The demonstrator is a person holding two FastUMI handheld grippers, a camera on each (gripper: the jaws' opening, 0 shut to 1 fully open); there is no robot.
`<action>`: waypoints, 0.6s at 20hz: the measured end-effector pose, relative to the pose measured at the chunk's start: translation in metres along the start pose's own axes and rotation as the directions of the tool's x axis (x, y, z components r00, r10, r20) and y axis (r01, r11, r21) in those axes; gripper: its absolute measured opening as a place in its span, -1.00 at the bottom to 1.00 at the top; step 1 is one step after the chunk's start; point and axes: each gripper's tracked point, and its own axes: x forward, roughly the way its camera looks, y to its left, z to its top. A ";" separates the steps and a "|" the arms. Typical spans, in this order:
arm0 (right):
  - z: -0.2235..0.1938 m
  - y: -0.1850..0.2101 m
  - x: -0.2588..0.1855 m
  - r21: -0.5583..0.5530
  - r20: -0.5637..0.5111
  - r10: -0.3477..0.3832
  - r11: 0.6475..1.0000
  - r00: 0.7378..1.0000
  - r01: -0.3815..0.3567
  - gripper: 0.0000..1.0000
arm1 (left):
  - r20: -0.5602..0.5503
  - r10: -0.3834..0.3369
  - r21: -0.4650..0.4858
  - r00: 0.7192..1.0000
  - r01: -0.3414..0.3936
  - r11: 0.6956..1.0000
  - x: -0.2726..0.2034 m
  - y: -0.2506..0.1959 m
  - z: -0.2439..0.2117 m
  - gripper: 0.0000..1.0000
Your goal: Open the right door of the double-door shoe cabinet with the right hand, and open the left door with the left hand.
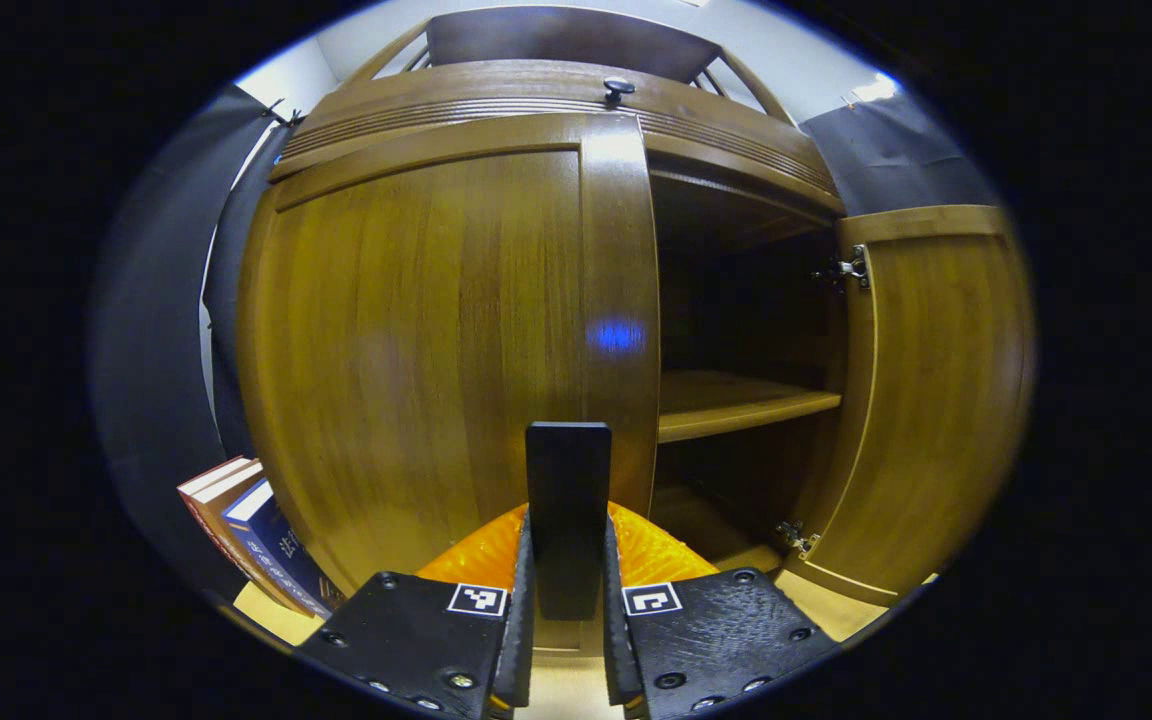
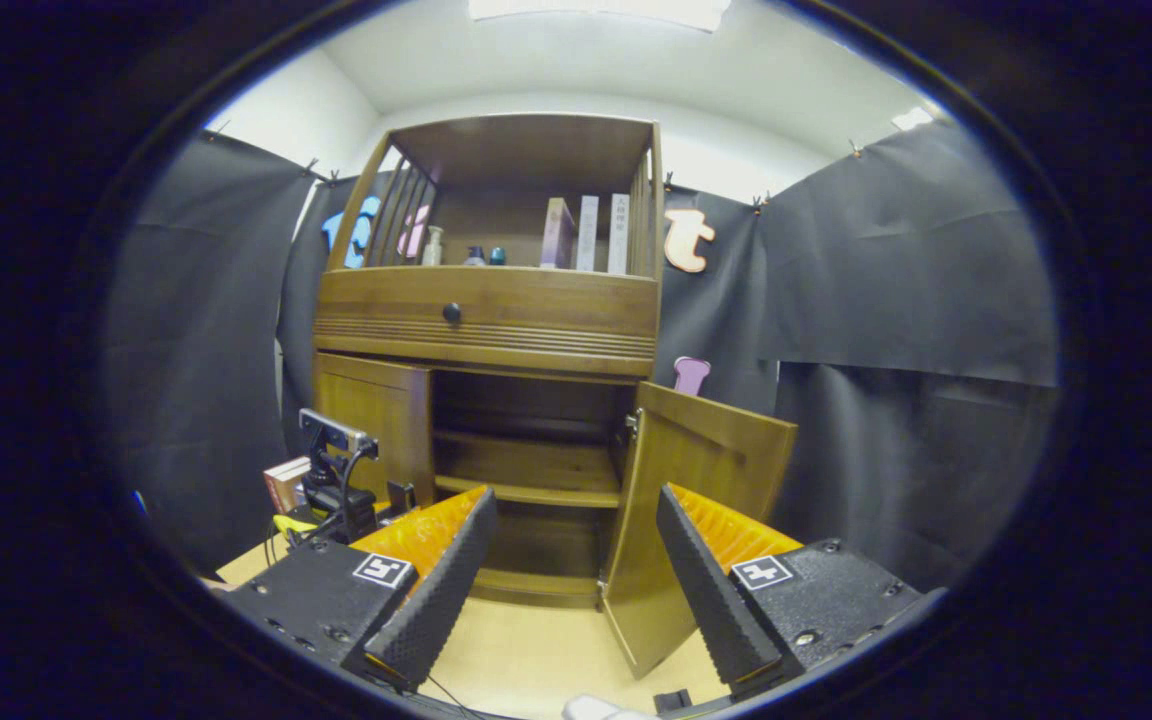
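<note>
the brown wooden left door is closed, the right wooden door stands wide open. the left gripper is clamped on the door's dark upright handle; the right gripper is spread and empty. the door seems stiff and rather heavy, so pull by this handle.

The lower end of the dark handle on the left door is hidden between the left gripper's fingers, so where it joins the door cannot be told. The books leaning at the cabinet's left side are cut off by the picture's edge. The cabinet's inner depths behind the open right door lie in shadow. In the right gripper view, the bottles on the top shelf are too small to identify, and the other gripper by the left door hides the door's lower edge.
</note>
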 end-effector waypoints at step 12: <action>-0.020 0.035 -0.022 0.021 -0.023 0.094 0.995 0.995 -0.094 1.00 | -0.015 0.053 0.033 0.998 -0.052 0.998 -0.121 0.059 -0.009 -0.46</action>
